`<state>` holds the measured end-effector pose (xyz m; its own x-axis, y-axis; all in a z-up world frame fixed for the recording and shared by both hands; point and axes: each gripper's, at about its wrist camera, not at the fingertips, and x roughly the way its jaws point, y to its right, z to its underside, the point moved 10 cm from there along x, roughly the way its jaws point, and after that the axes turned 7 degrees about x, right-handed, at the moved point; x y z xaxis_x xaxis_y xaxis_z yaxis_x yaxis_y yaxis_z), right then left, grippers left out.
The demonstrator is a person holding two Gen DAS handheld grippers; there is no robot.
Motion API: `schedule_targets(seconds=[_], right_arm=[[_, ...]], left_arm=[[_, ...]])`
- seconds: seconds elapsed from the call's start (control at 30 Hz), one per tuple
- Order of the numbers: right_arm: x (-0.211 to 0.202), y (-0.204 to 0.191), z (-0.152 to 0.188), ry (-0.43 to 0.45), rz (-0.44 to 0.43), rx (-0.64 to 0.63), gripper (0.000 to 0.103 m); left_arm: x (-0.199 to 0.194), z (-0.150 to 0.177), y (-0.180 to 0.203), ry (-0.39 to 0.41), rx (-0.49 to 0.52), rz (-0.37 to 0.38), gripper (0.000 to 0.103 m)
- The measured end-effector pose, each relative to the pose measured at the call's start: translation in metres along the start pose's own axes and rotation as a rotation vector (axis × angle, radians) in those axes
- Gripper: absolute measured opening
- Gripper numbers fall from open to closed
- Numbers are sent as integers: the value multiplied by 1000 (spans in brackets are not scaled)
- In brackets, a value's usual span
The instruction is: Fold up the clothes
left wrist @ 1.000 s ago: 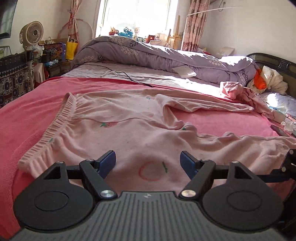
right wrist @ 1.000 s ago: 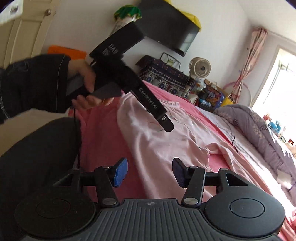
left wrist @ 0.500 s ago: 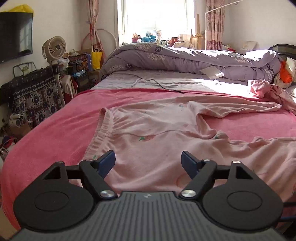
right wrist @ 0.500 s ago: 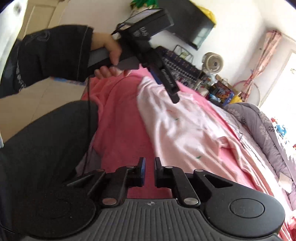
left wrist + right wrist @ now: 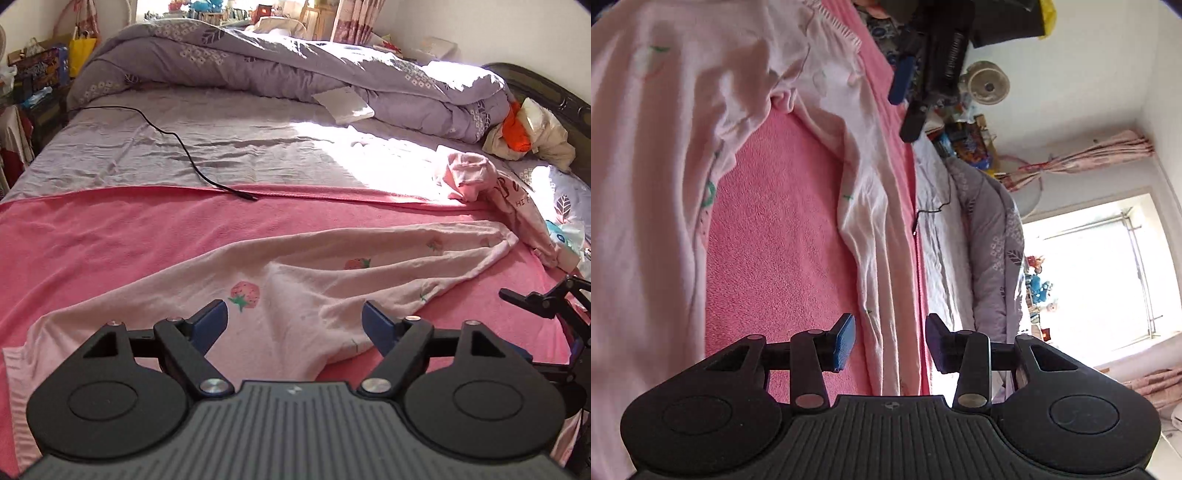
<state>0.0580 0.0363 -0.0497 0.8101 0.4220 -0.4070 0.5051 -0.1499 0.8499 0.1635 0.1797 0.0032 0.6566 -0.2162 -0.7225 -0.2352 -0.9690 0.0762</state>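
Note:
Pale pink strawberry-print trousers lie spread on a pink towel blanket, the two legs running off to the right. My left gripper hovers open over the crotch, nothing between its blue pads. The right gripper shows at that view's right edge. In the right wrist view, rolled on its side, the right gripper hangs over the far trouser leg. Its jaws are opening, the leg showing in the gap without the pads pressing it. The left gripper appears at the top there.
A rolled purple duvet fills the back of the bed, with a white pad on it. A black cable crosses the grey sheet. Another pink garment and a cream-and-orange heap lie at the right. A fan stands by the wall.
The left gripper swung from the waistband side to over the crotch and legs, staying open. The right gripper rolled sideways, went to the far leg, closed nearly shut and has opened partway.

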Motion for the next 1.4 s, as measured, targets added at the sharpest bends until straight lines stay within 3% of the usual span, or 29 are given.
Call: schedule_targets(seconds=[0.17,0.3,0.33,0.47,0.73,0.83,0.93,1.03,1.1,1.17,1.4], right_arm=[[68,-15,0,-5,-65,-3,33],[102,-24,-7,22,-46,1,14],[109,-23,-7,18,-35,20,6],[111,-18,-2,3,-18,102,5],[58,-38,11,21,-141,121,2],[63,-31,13,34,-78,117,7],[82,-30,12,23,-43,79,12],[104,-29,8,21,-33,93,14],[121,-22,9,-2,-25,139,13],[131,-15,13,-38,-32,206,6],[88,-20,27,-28,-102,211,5]], left_arm=[[62,-24,24,-93,105,30,79],[106,-37,39,-148,117,54,79],[116,-38,38,-158,101,51,79],[145,-30,33,-196,103,-23,77],[145,-32,35,-156,159,-57,79],[141,-33,37,-154,140,-47,79],[133,-36,47,-145,84,58,79],[129,-40,60,-130,89,98,79],[133,-38,62,-146,99,66,79],[135,-33,62,-158,117,44,79],[101,-13,70,-91,256,-58,79]])
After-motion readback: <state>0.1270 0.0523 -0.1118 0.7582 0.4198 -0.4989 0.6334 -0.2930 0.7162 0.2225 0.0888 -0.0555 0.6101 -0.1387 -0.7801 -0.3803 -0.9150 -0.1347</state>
